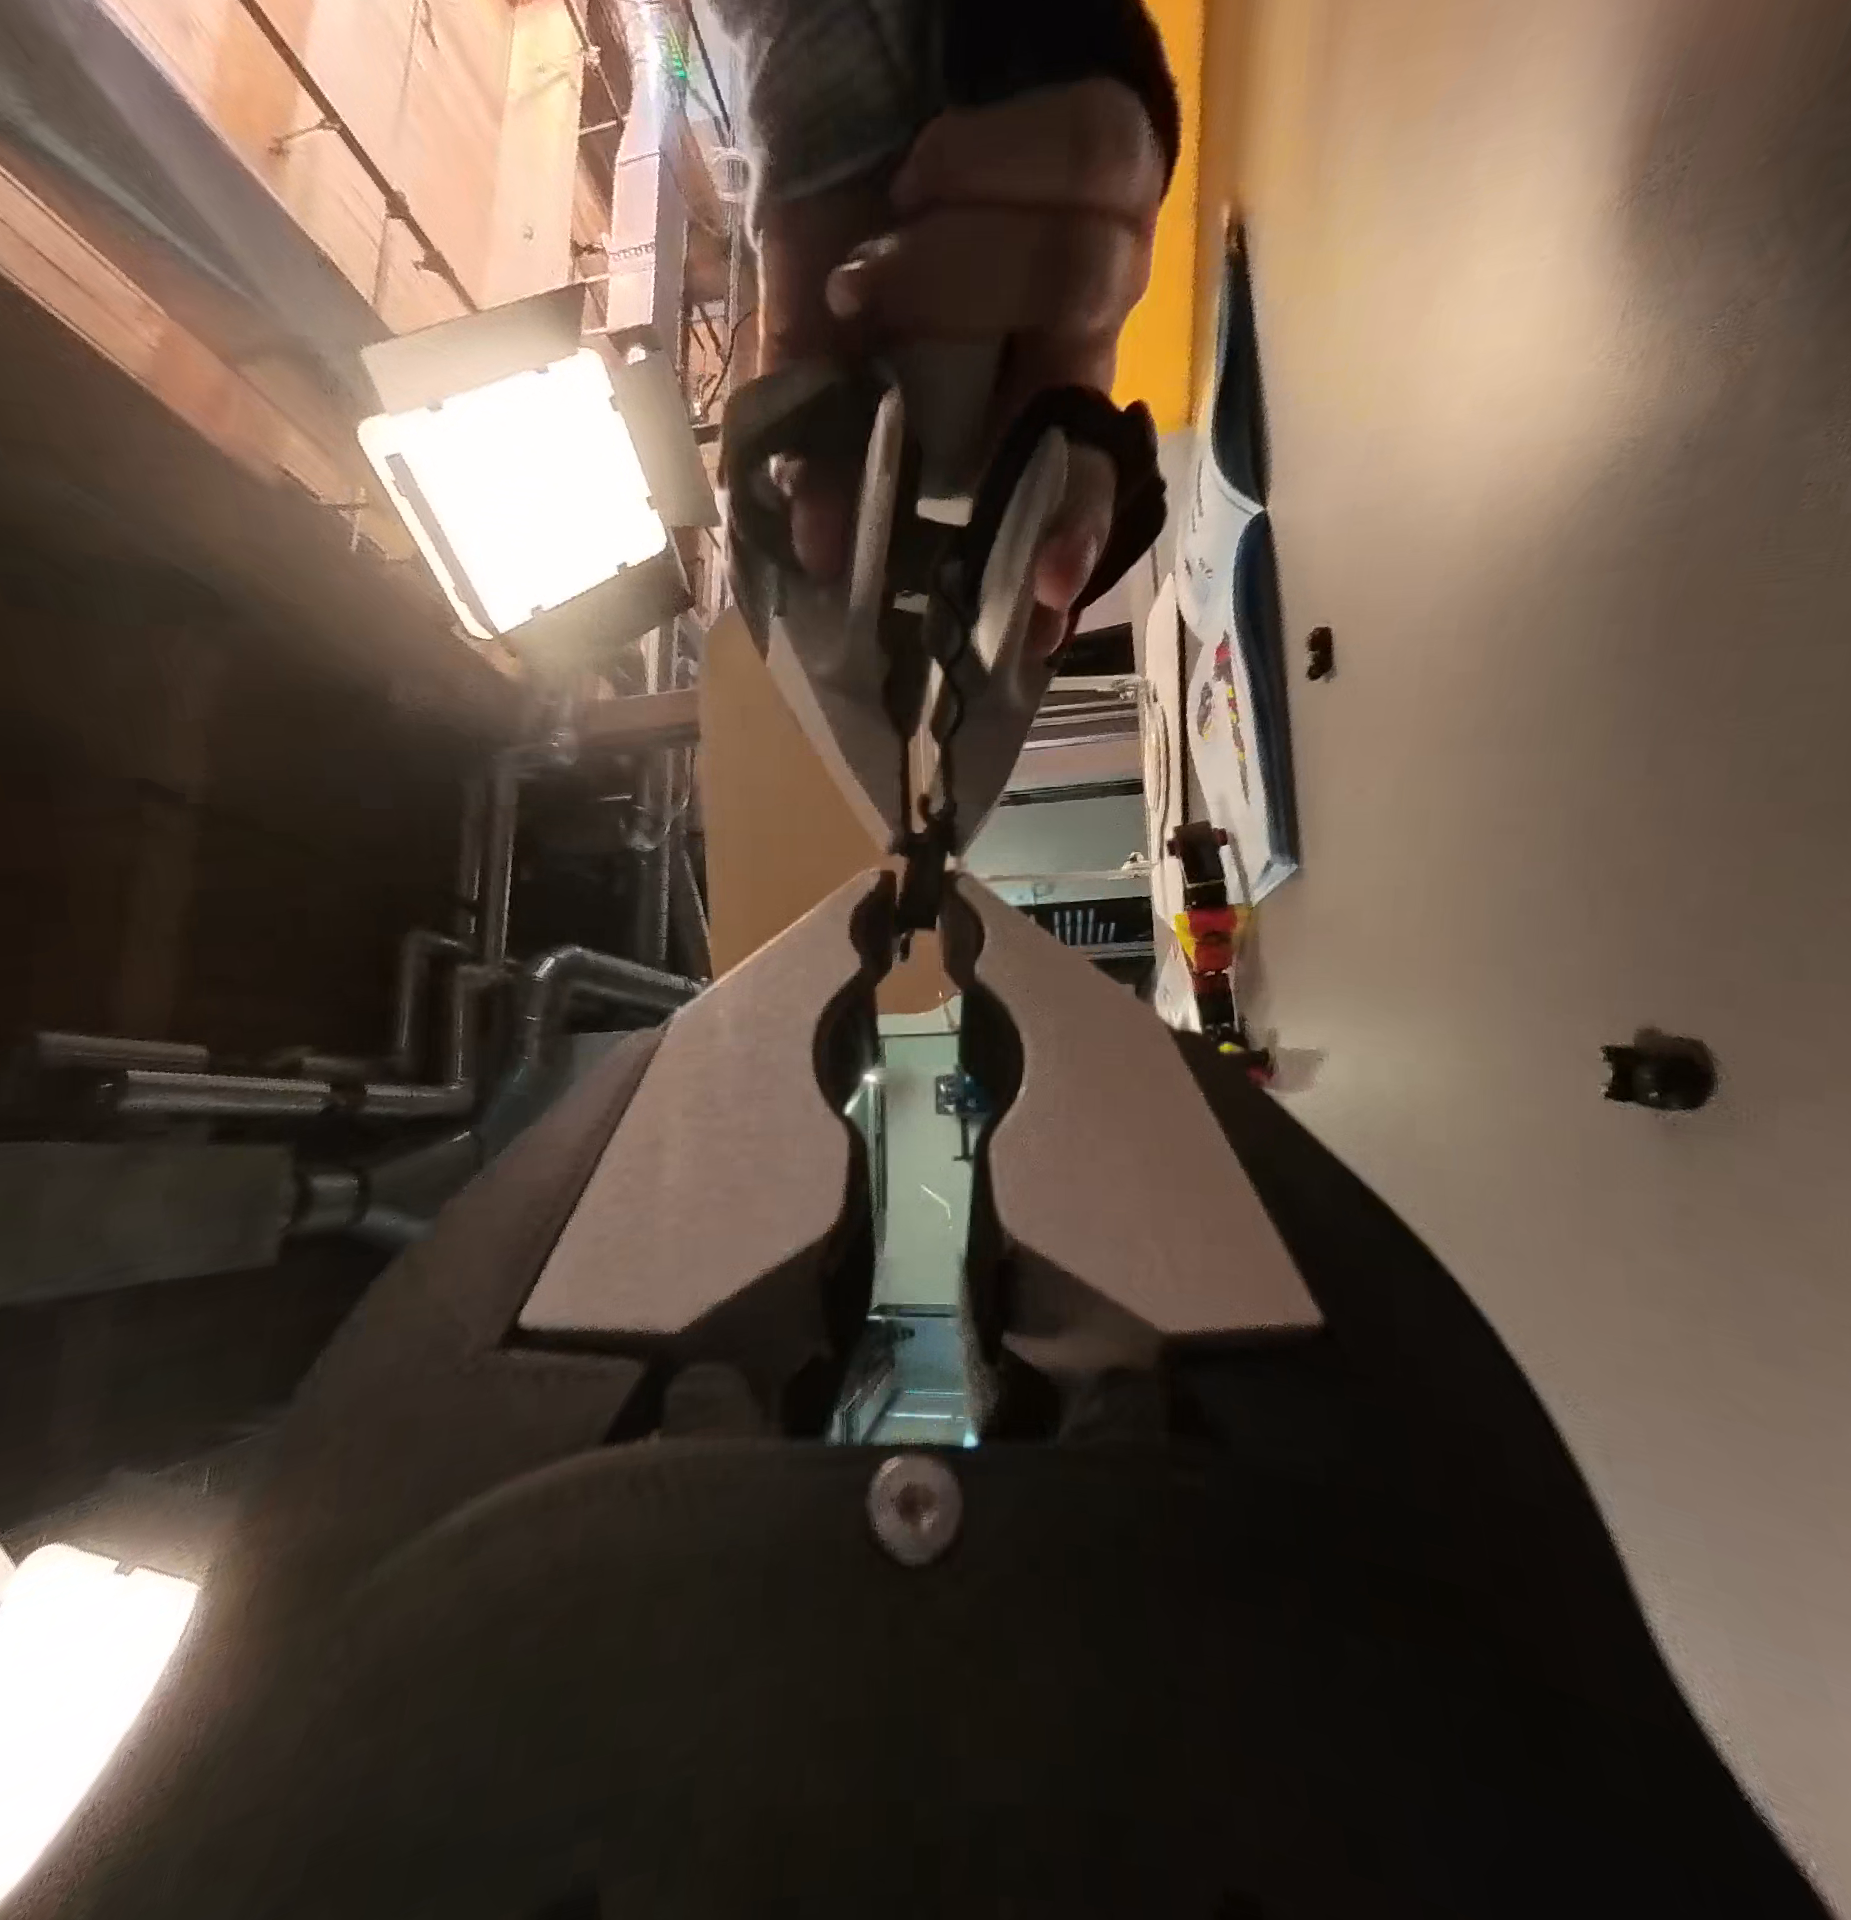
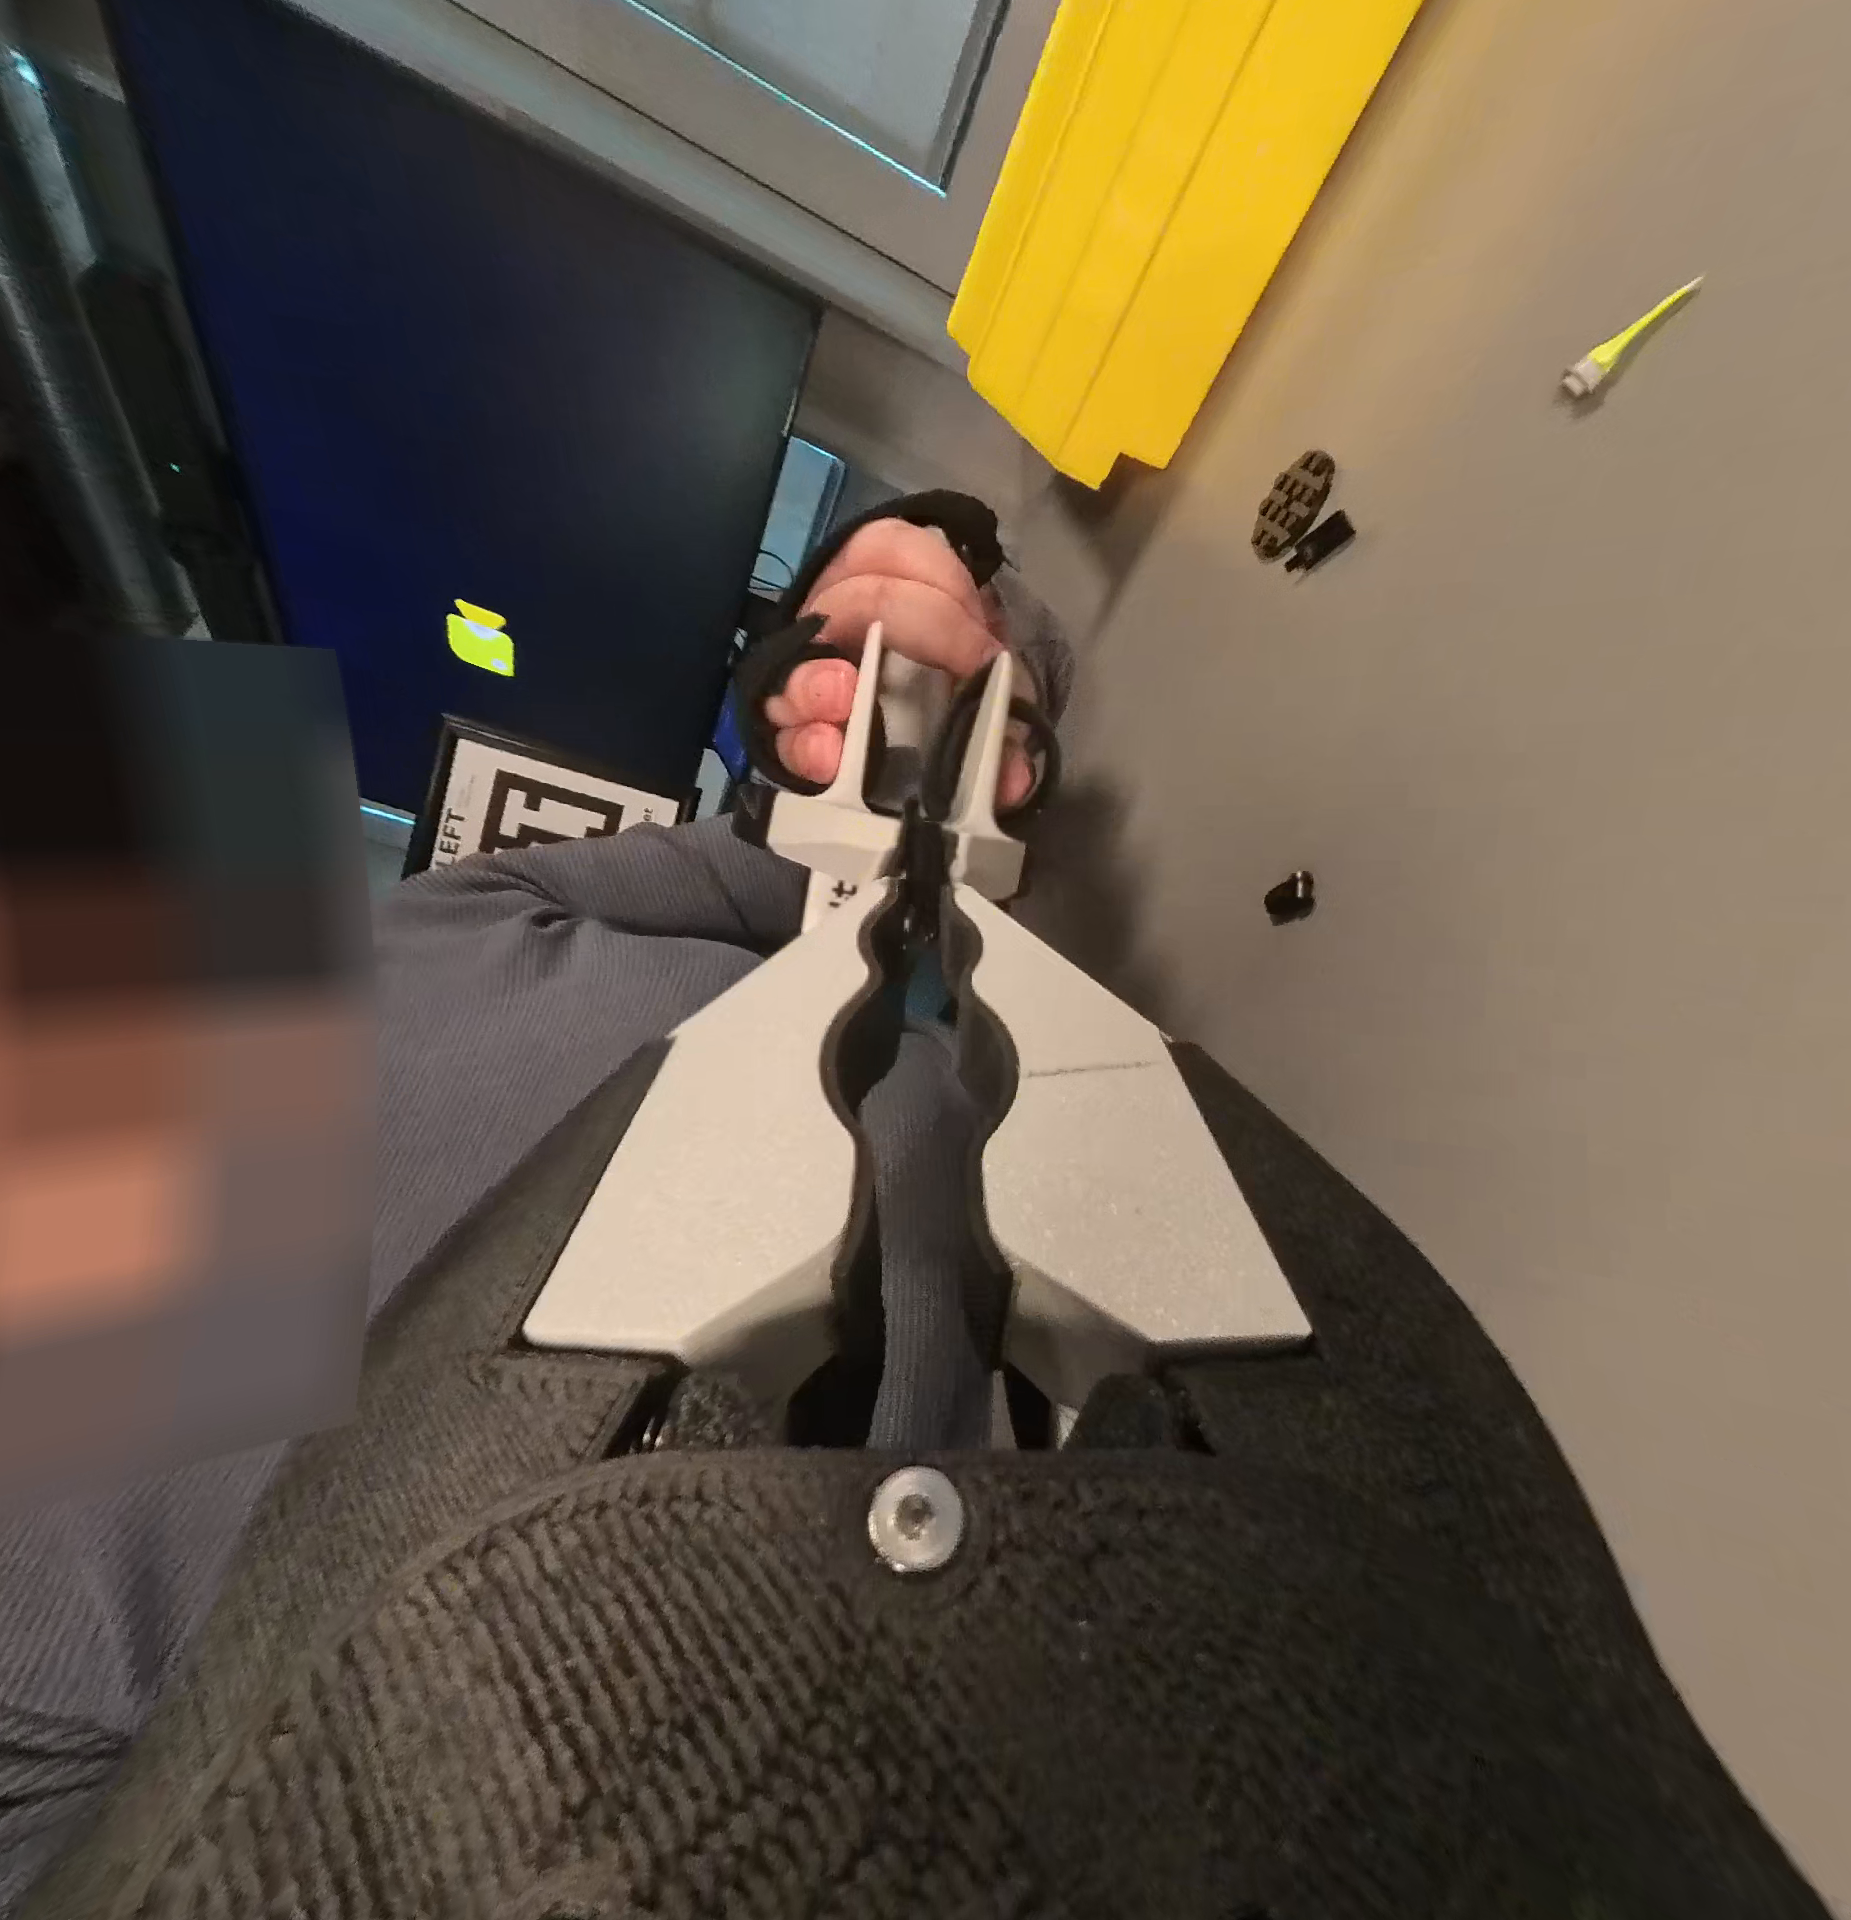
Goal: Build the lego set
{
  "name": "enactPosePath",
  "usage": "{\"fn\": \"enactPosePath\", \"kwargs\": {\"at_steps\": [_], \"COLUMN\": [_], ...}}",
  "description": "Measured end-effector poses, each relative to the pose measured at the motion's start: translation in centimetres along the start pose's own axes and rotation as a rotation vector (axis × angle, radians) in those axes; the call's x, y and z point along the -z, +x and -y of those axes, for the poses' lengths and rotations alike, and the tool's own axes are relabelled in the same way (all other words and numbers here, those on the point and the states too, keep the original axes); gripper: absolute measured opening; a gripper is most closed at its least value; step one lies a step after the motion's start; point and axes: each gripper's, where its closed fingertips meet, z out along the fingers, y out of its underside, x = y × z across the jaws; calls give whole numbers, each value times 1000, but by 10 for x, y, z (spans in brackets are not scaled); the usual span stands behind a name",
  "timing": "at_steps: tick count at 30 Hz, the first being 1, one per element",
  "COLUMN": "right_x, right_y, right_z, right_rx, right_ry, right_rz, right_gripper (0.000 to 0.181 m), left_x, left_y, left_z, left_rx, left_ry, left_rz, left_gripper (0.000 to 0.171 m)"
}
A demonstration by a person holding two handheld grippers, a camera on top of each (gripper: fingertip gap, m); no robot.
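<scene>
My left gripper (image 1: 919, 891) and my right gripper (image 2: 921, 896) meet tip to tip in the air beside the table. Both are shut on a small black lego part (image 1: 919, 868), which also shows in the right wrist view (image 2: 916, 857). I cannot tell whether it is one piece or two being joined. The right gripper (image 1: 929, 831) faces me in the left wrist view, and the left gripper (image 2: 926, 831) faces me in the right wrist view. A partly built red, black and yellow lego model (image 1: 1212, 935) lies on the table (image 1: 1523, 416).
An open instruction booklet (image 1: 1248, 582) lies by the model. Loose black pieces (image 1: 1653, 1075) lie on the table. The right wrist view shows a yellow bin (image 2: 1160, 208), a yellow pointed piece (image 2: 1627, 332), a black round plate (image 2: 1290, 504) and a small black piece (image 2: 1290, 896). The grippers are tip to tip, or close to it.
</scene>
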Motion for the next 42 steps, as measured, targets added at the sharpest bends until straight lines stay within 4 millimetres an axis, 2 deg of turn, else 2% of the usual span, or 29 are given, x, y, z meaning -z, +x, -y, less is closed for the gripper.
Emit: {"fn": "enactPosePath", "kwargs": {"at_steps": [4,5,6,8,11,13,15,17,21,24,28,30,32,34,38,42], "right_x": [2,5,10,32,78,101,112,119,127,134,136,134,127,118,105,106], "right_y": [8,10,18,45,84,97,106,123,154,169,177,174,161,134,62,15], "right_z": [10,18,28,56,91,104,112,117,122,126,121,117,110,99,66,23], "right_rx": [31,66,128,331,630,799,960,1045,1018,929,770,693,584,453,198,79], "right_ry": [51,82,121,220,286,262,145,-32,-352,-557,-737,-796,-822,-822,-797,-745], "right_rz": [-21,-41,-111,-384,-908,-1180,-1317,-1361,-1290,-1251,-1159,-1106,-1027,-906,-666,-562], "right_gripper": [8,12,22,34,42,48,48,51,46,41,19,17,16,16,16,16], "left_x": [-5,-6,-9,-14,-25,-29,-32,-32,-28,-27,-25,-23,-22,-22,-24,-27], "left_y": [7,7,8,13,29,30,31,39,39,37,35,34,34,34,33,32], "left_z": [-12,-20,-32,-66,-114,-133,-144,-149,-143,-144,-148,-150,-152,-152,-141,-123], "left_rx": [37,84,149,308,552,626,665,670,662,664,685,672,664,661,645,632], "left_ry": [-68,-103,-153,-264,-410,-454,-459,-467,-435,-426,-423,-425,-428,-424,-383,-326], "left_rz": [-50,-49,-45,-38,-35,-11,9,-3,-15,-10,-4,-3,-3,-7,-20,-39], "left_gripper": [5,5,5,5,5,5,5,5,5,5,5,5,5,5,5,5]}}
